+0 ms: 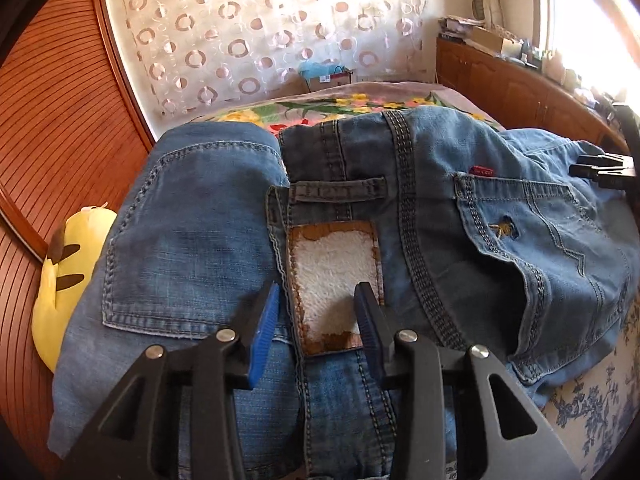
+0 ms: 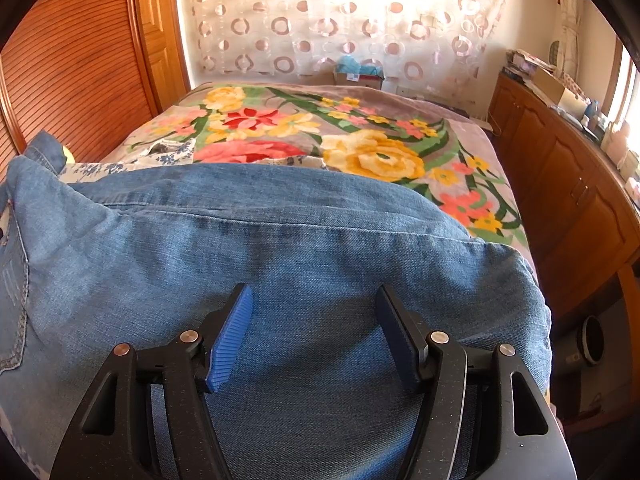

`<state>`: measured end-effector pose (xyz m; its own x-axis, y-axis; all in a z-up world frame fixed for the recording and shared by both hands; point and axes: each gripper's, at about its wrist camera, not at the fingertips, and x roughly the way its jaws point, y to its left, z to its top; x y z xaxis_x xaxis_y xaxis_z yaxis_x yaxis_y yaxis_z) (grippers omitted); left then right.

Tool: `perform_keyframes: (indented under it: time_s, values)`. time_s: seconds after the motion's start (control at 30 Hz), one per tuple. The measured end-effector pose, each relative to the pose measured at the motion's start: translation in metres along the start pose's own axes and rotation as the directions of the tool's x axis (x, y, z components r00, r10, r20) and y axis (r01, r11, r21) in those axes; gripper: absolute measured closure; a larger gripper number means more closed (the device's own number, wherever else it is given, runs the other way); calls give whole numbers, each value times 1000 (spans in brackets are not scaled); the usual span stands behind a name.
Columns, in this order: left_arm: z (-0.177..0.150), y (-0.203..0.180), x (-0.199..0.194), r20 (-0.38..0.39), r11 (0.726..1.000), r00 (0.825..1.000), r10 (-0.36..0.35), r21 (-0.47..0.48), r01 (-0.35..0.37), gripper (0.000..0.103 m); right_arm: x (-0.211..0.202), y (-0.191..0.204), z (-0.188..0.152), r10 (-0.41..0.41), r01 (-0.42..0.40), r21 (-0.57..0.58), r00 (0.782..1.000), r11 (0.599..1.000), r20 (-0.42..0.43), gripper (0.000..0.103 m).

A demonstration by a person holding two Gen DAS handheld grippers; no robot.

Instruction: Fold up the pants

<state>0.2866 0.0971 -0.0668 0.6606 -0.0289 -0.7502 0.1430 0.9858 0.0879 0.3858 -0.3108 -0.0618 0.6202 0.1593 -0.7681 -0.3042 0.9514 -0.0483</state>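
Blue denim jeans lie on the bed, back side up, with the waistband and its worn leather patch toward me. My left gripper is open, its blue pads either side of the patch, just above the waistband. The back pockets show left and right. My right gripper is open over a folded denim leg and holds nothing. The right gripper also shows at the right edge of the left wrist view.
The bed carries a flowered blanket beyond the jeans and a blue-and-white sheet at the near right. A yellow plush toy lies at the left by the wooden wardrobe. A wooden cabinet runs along the right.
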Motion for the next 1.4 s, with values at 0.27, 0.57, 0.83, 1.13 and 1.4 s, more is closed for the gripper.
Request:
perform_keyframes:
  time_s: [0.27, 0.57, 0.83, 1.13, 1.4]
  values:
    - [-3, 1, -15, 36, 1000, 999, 1, 16, -1, 96, 0, 0, 1, 0, 0, 1, 1000, 1000, 0, 36]
    - [-10, 17, -53, 136, 998, 989, 54, -49, -48, 101, 0, 0, 1, -1, 1, 1, 1000, 1000, 0, 35]
    - [-18, 25, -47, 92, 996, 995, 44, -84, -36, 100, -5, -10, -2, 28, -29, 18, 999, 999, 17, 35]
    - [14, 18, -50, 141, 996, 989, -36, -74, 47, 57, -22, -11, 13, 46, -46, -12, 998, 999, 39, 35]
    - [59, -17, -28, 157, 990, 978, -140, 10, 140, 40, -17, 8, 26, 89, -87, -64, 995, 994, 32, 35]
